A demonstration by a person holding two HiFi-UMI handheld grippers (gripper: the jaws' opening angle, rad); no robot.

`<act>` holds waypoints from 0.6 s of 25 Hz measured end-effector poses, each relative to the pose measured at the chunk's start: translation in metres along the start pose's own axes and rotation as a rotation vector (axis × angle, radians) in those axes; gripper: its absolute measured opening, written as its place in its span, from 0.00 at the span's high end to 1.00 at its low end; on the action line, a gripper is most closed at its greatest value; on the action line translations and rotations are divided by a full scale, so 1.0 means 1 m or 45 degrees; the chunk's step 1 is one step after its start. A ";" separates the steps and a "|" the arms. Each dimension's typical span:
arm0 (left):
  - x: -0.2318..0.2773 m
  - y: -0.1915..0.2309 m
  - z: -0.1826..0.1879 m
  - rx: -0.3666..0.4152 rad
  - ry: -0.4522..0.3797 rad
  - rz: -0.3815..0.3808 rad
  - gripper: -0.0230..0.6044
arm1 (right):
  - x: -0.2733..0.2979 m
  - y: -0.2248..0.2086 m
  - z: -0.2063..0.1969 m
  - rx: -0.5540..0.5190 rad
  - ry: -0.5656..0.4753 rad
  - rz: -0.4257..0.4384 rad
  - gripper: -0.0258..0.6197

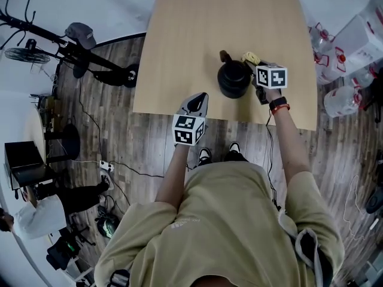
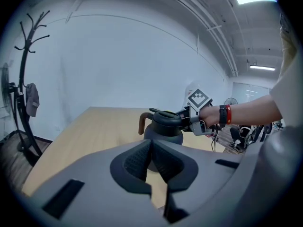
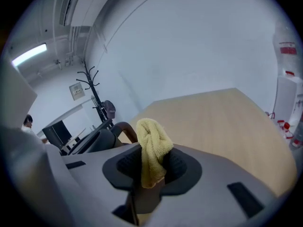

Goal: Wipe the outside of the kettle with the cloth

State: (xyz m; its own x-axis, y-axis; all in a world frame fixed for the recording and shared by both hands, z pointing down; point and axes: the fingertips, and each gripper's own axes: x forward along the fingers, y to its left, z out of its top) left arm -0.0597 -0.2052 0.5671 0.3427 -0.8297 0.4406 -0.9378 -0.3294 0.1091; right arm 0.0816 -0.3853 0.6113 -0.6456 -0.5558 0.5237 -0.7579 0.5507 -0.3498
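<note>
Left gripper (image 1: pixel 197 102) over near table edge, jaws clenched, empty. Black round kettle with brown handle (image 1: pixel 233 79) just beyond on light wooden table (image 1: pixel 197 34), unbraced. Right gripper (image 3: pixel 150 167) grasping yellow terry cloth (image 3: pixel 152 143) at kettle's right side. Risk: wiping push slides kettle toward near edge. Open room left, far.

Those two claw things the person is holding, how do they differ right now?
The right gripper is clamped on a yellow cloth, while the left gripper has its jaws together on nothing. The right gripper sits close beside the black kettle, while the left gripper hangs at the near edge of the table, apart from the kettle. Both carry a cube with square markers.
</note>
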 end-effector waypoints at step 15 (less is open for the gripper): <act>-0.027 0.021 -0.004 -0.010 -0.038 -0.014 0.92 | -0.031 0.001 -0.023 0.199 -0.066 -0.083 0.79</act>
State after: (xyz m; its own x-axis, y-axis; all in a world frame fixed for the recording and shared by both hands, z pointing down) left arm -0.0888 -0.1880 0.5610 0.3542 -0.8393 0.4125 -0.9345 -0.3350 0.1208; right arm 0.1034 -0.3532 0.6131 -0.5955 -0.6209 0.5098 -0.8011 0.4109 -0.4353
